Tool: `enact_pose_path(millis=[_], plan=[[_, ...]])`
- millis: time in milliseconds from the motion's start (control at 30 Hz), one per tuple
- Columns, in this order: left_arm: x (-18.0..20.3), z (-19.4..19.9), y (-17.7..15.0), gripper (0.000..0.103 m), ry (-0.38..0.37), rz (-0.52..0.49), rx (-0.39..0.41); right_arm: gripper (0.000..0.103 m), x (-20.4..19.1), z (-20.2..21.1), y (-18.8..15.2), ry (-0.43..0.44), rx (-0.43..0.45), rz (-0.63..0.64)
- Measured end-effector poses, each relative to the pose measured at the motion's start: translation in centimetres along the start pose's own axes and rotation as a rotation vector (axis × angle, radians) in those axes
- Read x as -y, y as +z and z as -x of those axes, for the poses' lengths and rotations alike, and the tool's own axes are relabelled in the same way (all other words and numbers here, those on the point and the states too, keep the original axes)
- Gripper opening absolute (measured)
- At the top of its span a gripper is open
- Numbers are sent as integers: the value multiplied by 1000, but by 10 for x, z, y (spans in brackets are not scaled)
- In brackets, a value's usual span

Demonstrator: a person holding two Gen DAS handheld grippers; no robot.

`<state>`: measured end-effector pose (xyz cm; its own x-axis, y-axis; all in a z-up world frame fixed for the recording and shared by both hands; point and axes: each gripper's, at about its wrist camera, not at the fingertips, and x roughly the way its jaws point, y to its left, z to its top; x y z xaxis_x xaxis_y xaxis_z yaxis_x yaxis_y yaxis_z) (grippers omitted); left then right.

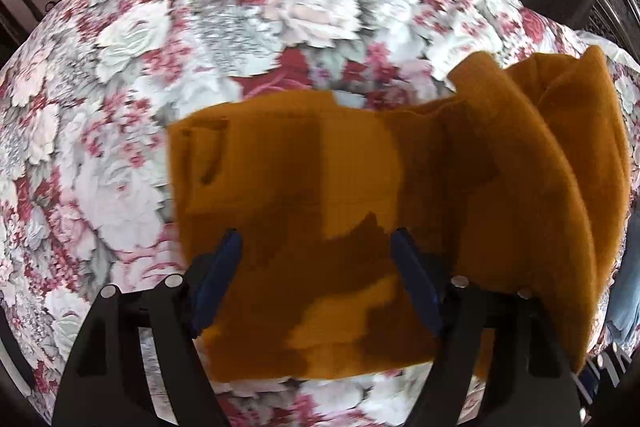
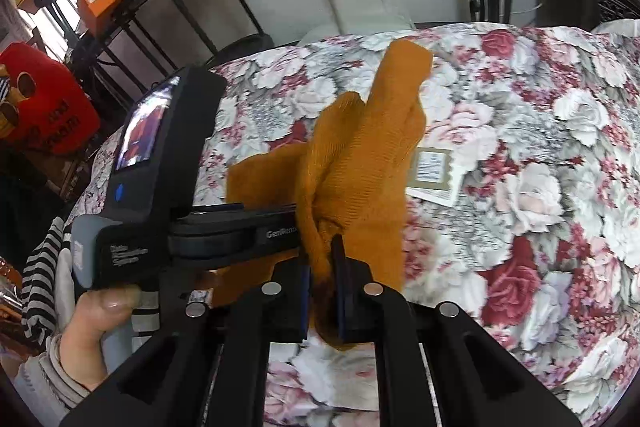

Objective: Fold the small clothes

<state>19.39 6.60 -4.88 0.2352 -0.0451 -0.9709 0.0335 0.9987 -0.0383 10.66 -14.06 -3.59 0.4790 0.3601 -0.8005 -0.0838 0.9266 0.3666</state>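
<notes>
The mustard knit garment [image 1: 320, 187] lies partly flat on the floral bed [image 1: 160, 47], fold unfinished. The right tool [image 2: 324, 267] is clamped on a lifted bunch; the left tool [image 1: 316, 247] hovers wide apart, gripping nothing.

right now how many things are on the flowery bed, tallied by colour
mustard-orange knitted garment: 1, its end clamped in the right gripper, lifted off the floral bedspread
beige and white paper tag: 1, flat on the cover
pale blue cloth: 1, at the edge
total: 3
</notes>
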Motion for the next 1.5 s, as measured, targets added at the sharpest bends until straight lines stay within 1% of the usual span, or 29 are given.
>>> enact_pose_path(millis=[133,167,233,267,333,567,667,733,800,867,900,1000,1067,1100,1167,1200,1233,1267,1300,1333,1367,1433,1500], plan=[[-36,8,-5,74,-11,32,1,10,-17,-9,0,26,-12,14],[-42,8,-12,73,-15,40,0,10,-22,-12,1,36,-18,10],[-58,10,-13,69,-18,57,-1,10,-31,-16,1,45,-26,13],[-55,12,-24,67,-17,61,1,10,-38,-19,1,45,-27,26],[-65,14,-27,65,-11,70,5,10,-45,-23,0,47,-30,37],[-105,21,-44,64,-6,117,21,10,-69,-39,-1,91,-48,43],[-128,18,-51,65,-12,156,8,10,-80,-48,-3,117,-66,48],[-141,6,-54,65,-16,189,-26,10,-85,-53,-6,133,-85,58],[-143,-16,-58,65,-21,220,-84,10,-90,-59,-13,126,-107,84],[-144,-20,-58,66,-9,229,-90,10,-89,-63,-17,116,-124,87],[-145,-16,-57,64,-10,234,-80,10,-87,-66,-18,114,-133,85],[-146,4,-45,64,-94,255,3,10,-86,-72,-17,131,-146,55],[-147,14,-43,65,-127,245,34,10,-90,-73,-17,155,-140,53],[-147,17,-44,65,-126,233,42,10,-94,-73,-17,164,-134,62],[-149,18,-48,65,-97,226,41,10,-103,-77,-18,162,-135,81],[-153,15,-50,65,-88,234,21,11,-105,-82,-20,156,-144,89],[-158,11,-53,65,-90,249,1,15,-105,-88,-23,151,-161,92],[-156,0,-46,65,-89,264,-18,21,-103,-99,-28,148,-207,97],[-162,-9,-46,65,-76,286,-47,21,-101,-111,-33,139,-258,104],[-165,-12,-49,65,-59,294,-63,16,-97,-118,-39,123,-286,103],[-167,-15,-51,65,-45,296,-73,16,-92,-125,-46,112,-296,100],[-166,-13,-51,65,-32,287,-74,16,-91,-128,-49,114,-293,114],[-161,-5,-47,65,-20,265,-53,21,-94,-120,-45,131,-287,126]])
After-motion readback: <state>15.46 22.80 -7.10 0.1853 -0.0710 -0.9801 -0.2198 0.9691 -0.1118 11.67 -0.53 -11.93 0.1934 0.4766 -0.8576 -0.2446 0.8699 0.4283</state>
